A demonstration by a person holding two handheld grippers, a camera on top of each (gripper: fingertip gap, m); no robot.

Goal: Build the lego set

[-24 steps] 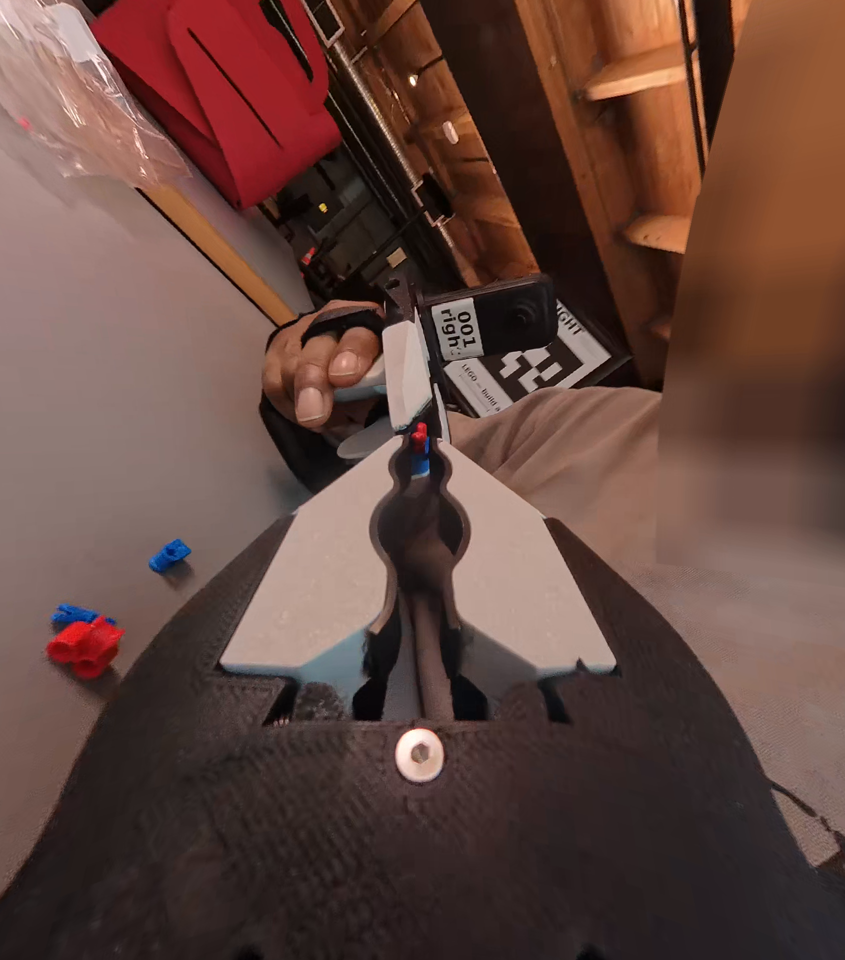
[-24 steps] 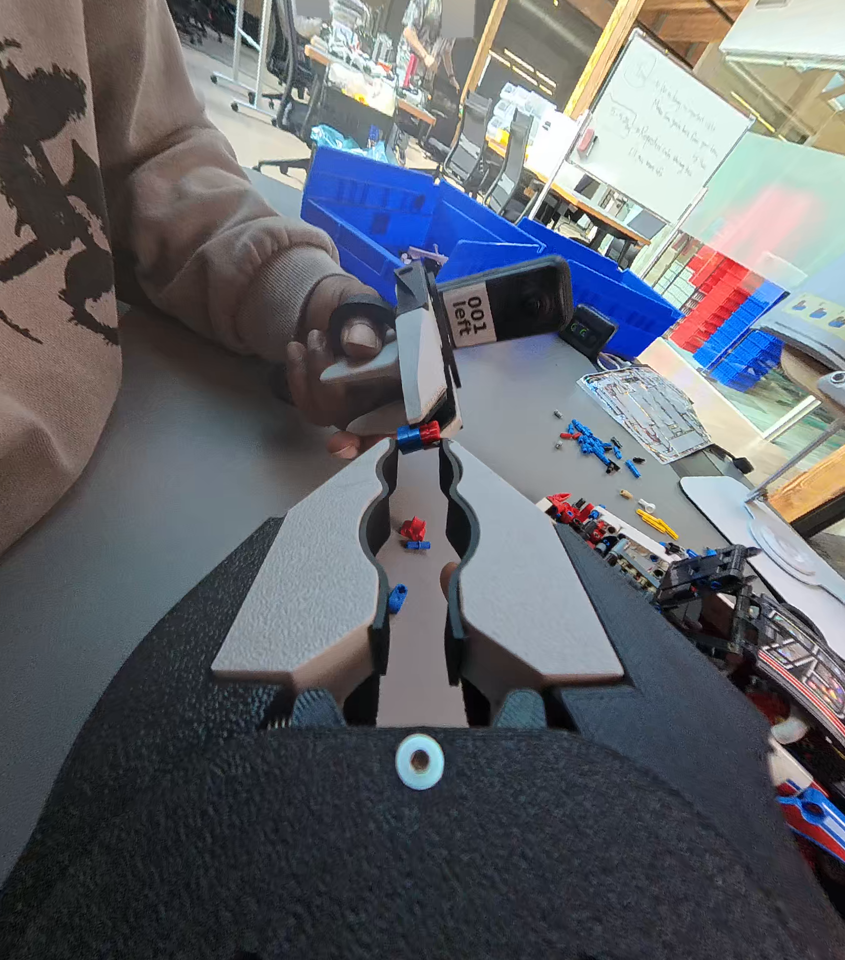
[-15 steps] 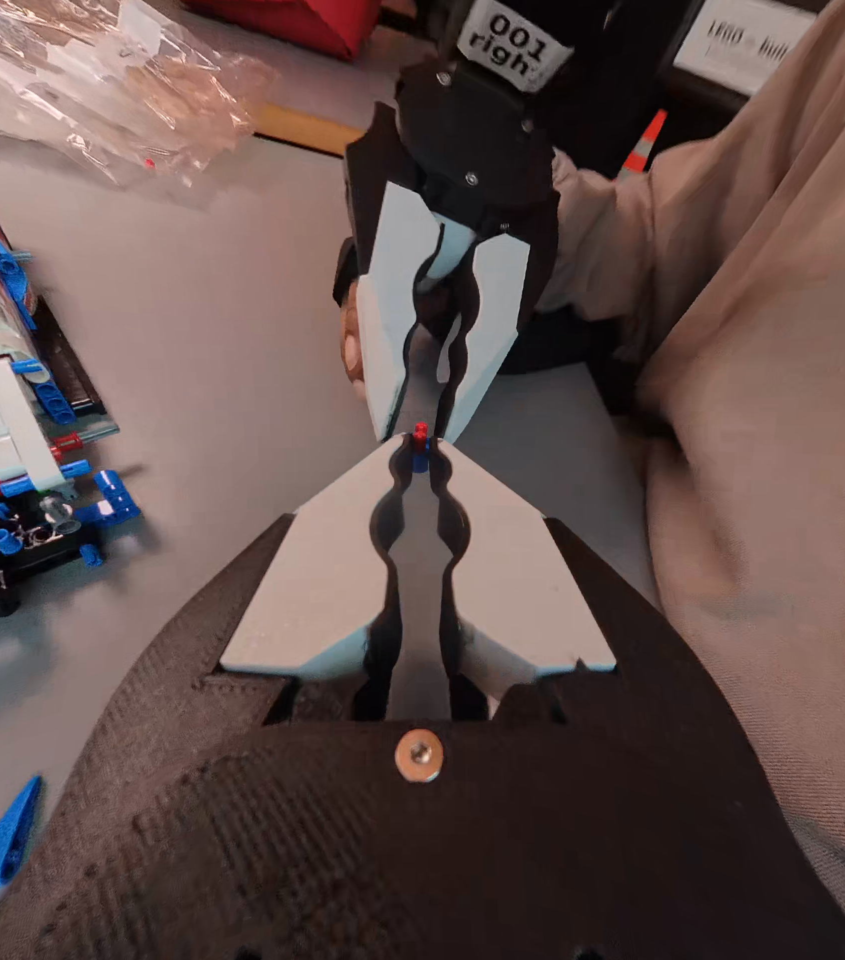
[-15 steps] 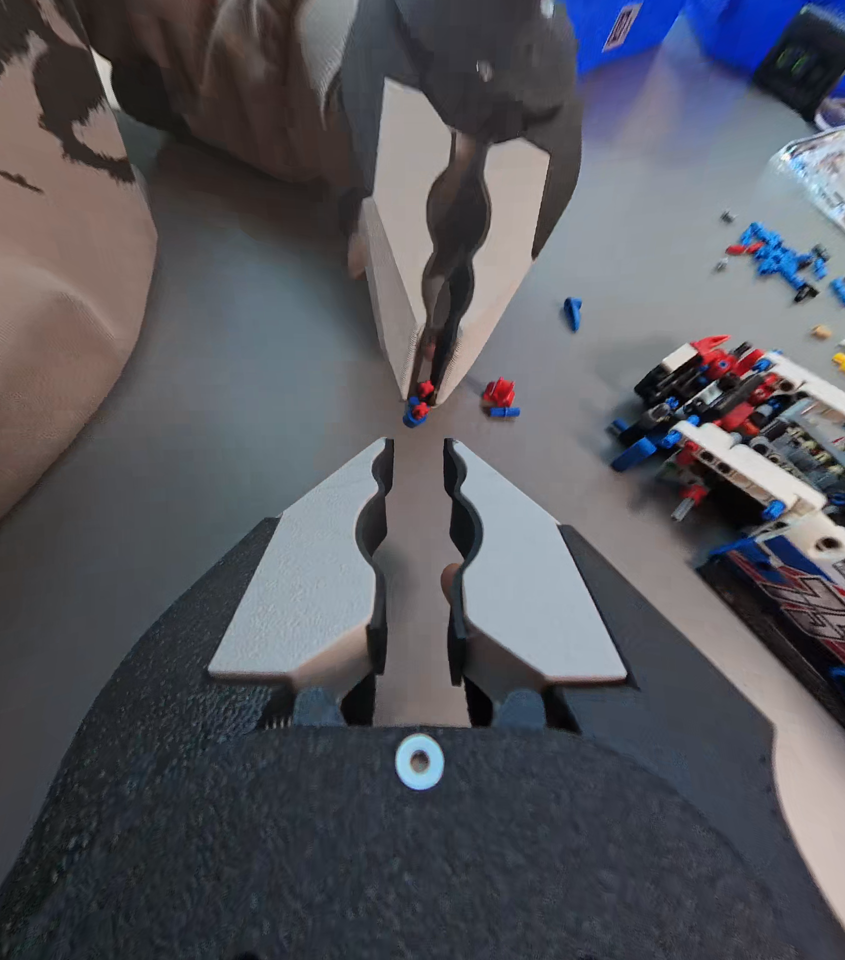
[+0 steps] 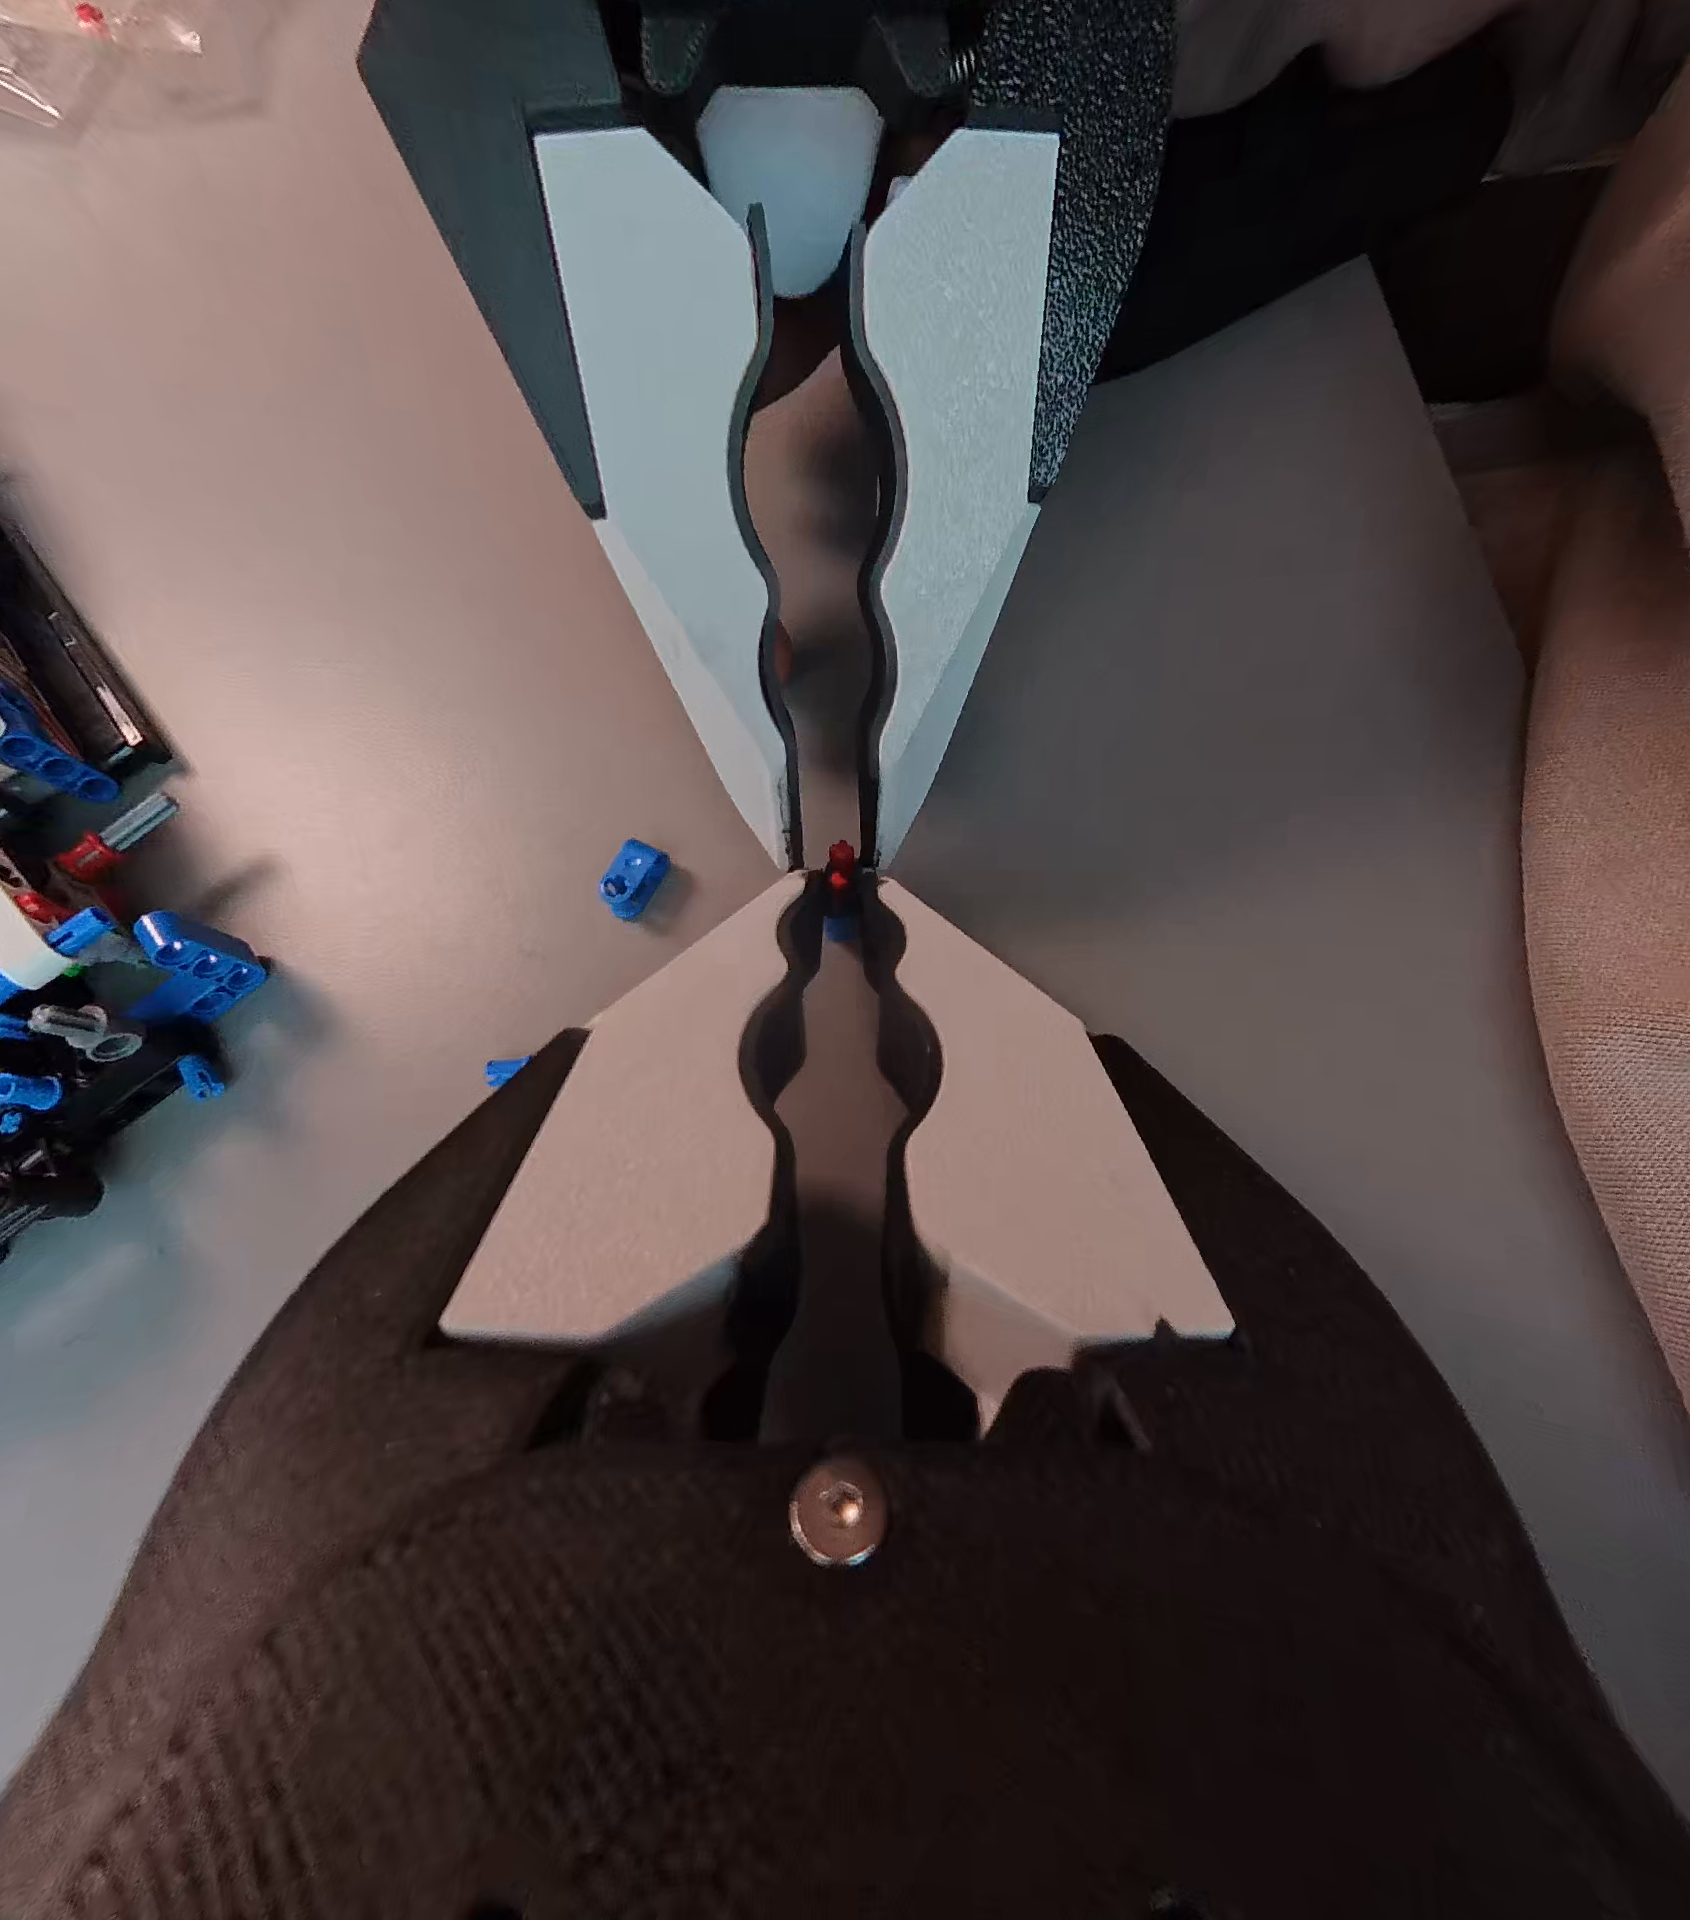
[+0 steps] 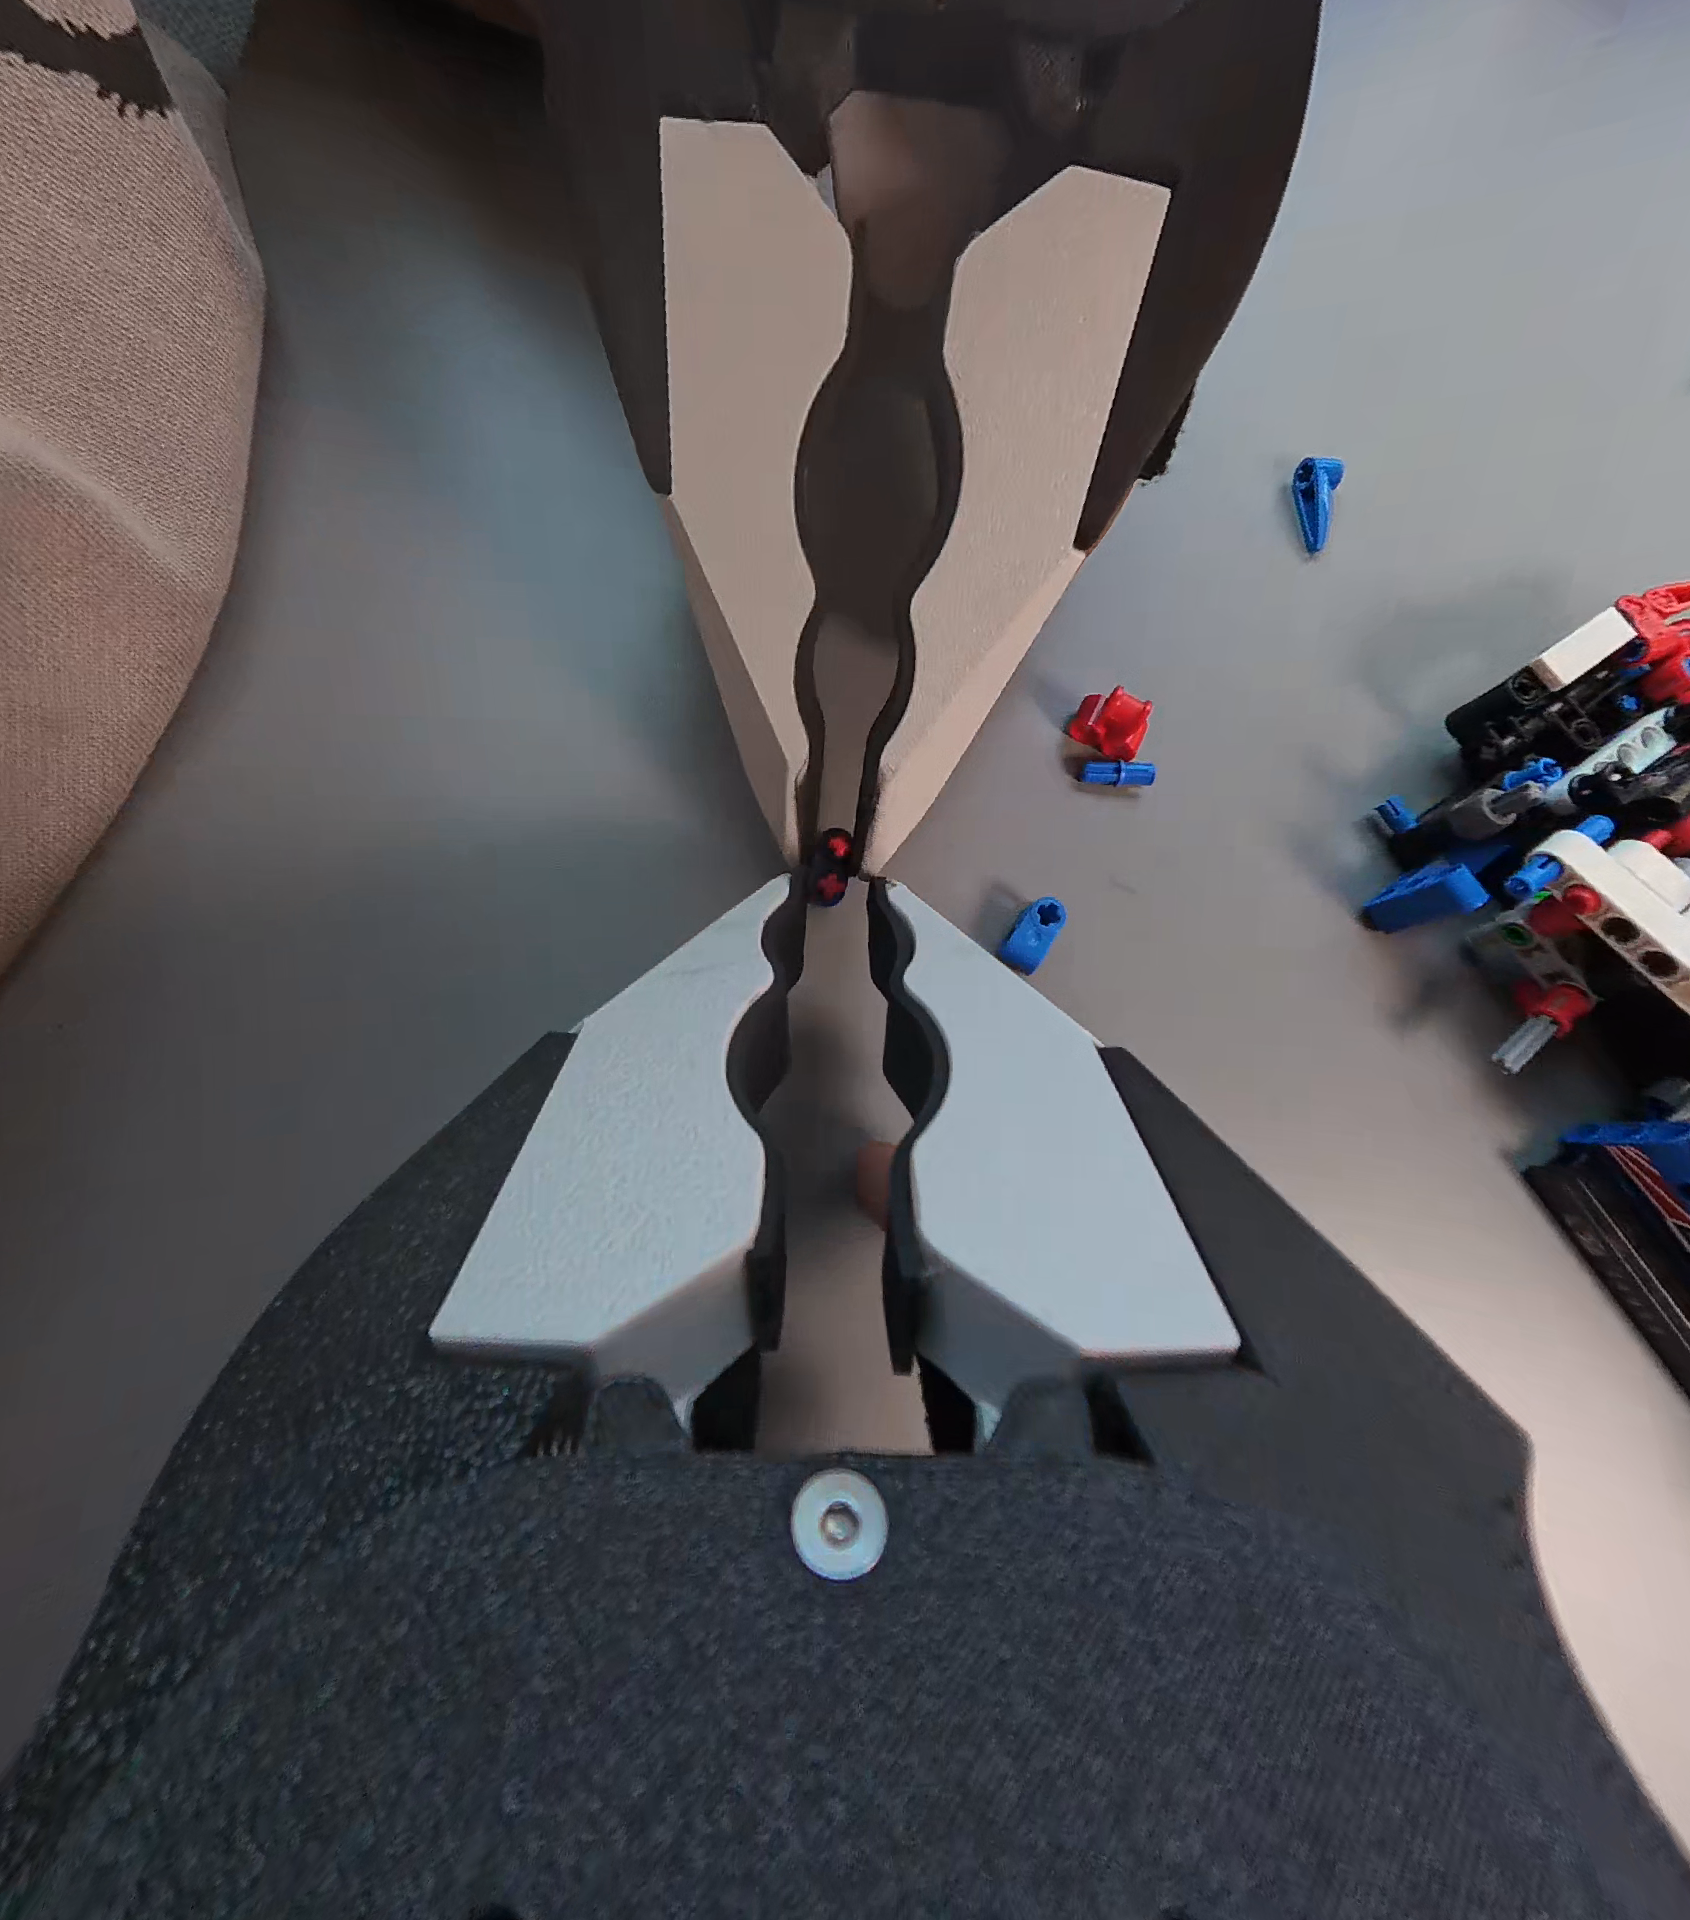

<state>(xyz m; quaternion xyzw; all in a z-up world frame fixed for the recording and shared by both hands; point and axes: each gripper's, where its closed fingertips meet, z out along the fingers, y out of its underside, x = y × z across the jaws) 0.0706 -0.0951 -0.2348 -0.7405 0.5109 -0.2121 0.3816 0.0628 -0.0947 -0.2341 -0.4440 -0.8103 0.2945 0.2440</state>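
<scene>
Grey table [image 5: 1236, 727], left gripper [image 5: 839, 896] clamping red-blue piece [image 5: 839, 883], right gripper [image 6: 833, 883] tip-to-tip (jaws apart)

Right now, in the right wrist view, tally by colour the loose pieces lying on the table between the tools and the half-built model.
Blue: 3 (connector, pin, slim piece)
Red: 1 (chunky piece)
Total: 4

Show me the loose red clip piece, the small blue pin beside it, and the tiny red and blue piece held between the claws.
loose red clip piece [image 6: 1111, 719], right wrist view, its top face
small blue pin [image 6: 1116, 772], right wrist view, mid-shaft
tiny red and blue piece [image 5: 838, 891], left wrist view, its middle
</scene>
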